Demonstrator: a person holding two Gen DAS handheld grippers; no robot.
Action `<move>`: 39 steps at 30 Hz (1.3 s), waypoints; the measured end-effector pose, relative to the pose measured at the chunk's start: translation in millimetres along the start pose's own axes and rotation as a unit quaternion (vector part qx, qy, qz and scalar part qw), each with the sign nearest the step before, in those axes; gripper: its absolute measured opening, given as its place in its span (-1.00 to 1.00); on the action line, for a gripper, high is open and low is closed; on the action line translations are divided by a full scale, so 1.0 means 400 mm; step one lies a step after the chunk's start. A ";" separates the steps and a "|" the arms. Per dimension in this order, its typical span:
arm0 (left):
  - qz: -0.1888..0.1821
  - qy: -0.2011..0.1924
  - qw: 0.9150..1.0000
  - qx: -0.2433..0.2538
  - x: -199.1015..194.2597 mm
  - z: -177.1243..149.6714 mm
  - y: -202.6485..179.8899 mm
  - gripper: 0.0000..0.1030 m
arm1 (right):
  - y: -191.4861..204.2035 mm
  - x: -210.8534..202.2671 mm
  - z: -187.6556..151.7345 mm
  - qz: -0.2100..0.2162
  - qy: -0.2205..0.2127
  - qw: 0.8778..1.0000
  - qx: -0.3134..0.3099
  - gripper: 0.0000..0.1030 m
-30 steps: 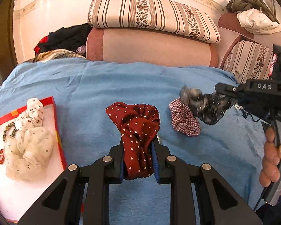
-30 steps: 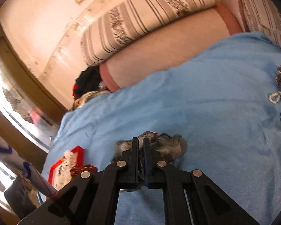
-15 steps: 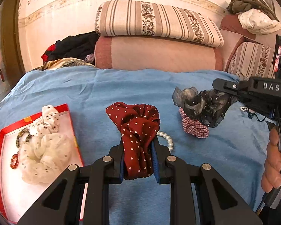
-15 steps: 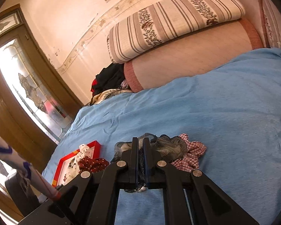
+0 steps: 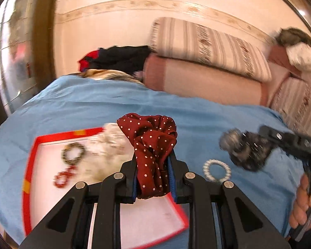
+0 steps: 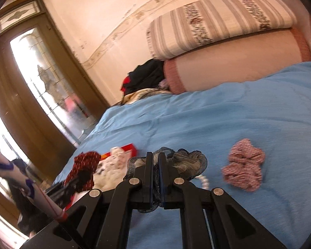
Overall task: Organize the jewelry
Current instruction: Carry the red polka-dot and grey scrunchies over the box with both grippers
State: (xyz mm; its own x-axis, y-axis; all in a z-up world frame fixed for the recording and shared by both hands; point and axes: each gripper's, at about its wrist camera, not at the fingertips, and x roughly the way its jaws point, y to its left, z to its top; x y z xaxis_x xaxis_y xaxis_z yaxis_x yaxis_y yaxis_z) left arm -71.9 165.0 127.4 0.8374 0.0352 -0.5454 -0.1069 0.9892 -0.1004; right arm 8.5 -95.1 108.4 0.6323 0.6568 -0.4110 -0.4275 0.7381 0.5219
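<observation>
My left gripper (image 5: 154, 164) is shut on a dark red polka-dot scrunchie (image 5: 153, 145) and holds it above the red-rimmed white tray (image 5: 30, 166). The tray holds a cream scrunchie (image 5: 107, 155), a dark bead bracelet (image 5: 73, 152) and a red bead bracelet (image 5: 63, 177). My right gripper (image 6: 155, 166) is shut on a grey sheer scrunchie (image 6: 188, 161), which also shows in the left wrist view (image 5: 244, 151), above the blue bedspread right of the tray. A pearl bracelet (image 5: 216, 170) lies on the bedspread between the two grippers.
A pink checked scrunchie (image 6: 244, 170) lies on the blue bedspread (image 6: 217, 114) to the right. Striped cushions (image 5: 207, 45) and a pink bolster (image 5: 197, 83) line the far edge. Dark clothes (image 5: 118, 58) are piled at the back left. A door (image 6: 41, 83) stands left.
My left gripper has carried the red scrunchie left, over the tray. My right gripper has followed left with the grey scrunchie, leaving the checked scrunchie behind. The pearl bracelet has come into view.
</observation>
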 end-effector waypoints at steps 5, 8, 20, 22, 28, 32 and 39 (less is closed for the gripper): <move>0.037 -0.004 0.999 -0.035 -0.011 -0.004 0.135 -0.57 | 0.098 0.035 -0.029 0.036 0.014 0.999 -0.021 -0.90; 0.057 0.001 0.997 -0.056 -0.011 -0.016 0.212 -0.57 | 0.160 0.071 -0.052 0.061 0.030 0.997 -0.031 -0.90; 0.079 0.038 0.992 -0.085 -0.002 -0.060 0.313 -0.57 | 0.320 0.203 -0.153 0.115 0.094 0.987 -0.062 -0.90; 0.078 0.046 0.992 -0.086 0.001 -0.070 0.308 -0.57 | 0.339 0.221 -0.169 0.116 0.101 0.986 -0.071 -0.90; 0.081 0.067 0.991 -0.084 0.011 -0.092 0.303 -0.57 | 0.346 0.252 -0.191 0.114 0.115 0.984 -0.079 -0.90; 0.085 0.071 0.990 -0.092 0.007 -0.104 0.304 -0.57 | 0.352 0.268 -0.208 0.110 0.127 0.982 -0.089 -0.90; 0.094 0.091 0.987 -0.091 0.035 -0.120 0.302 -0.57 | 0.344 0.295 -0.235 0.096 0.147 0.980 -0.099 -0.89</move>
State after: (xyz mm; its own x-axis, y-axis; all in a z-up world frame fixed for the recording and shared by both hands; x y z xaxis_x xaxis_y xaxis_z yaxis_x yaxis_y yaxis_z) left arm -98.8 278.1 67.5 0.6857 0.1727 -0.7071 -0.3591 0.9253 -0.1222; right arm -36.4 98.5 61.6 0.3280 0.7809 -0.5317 -0.6552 0.5935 0.4675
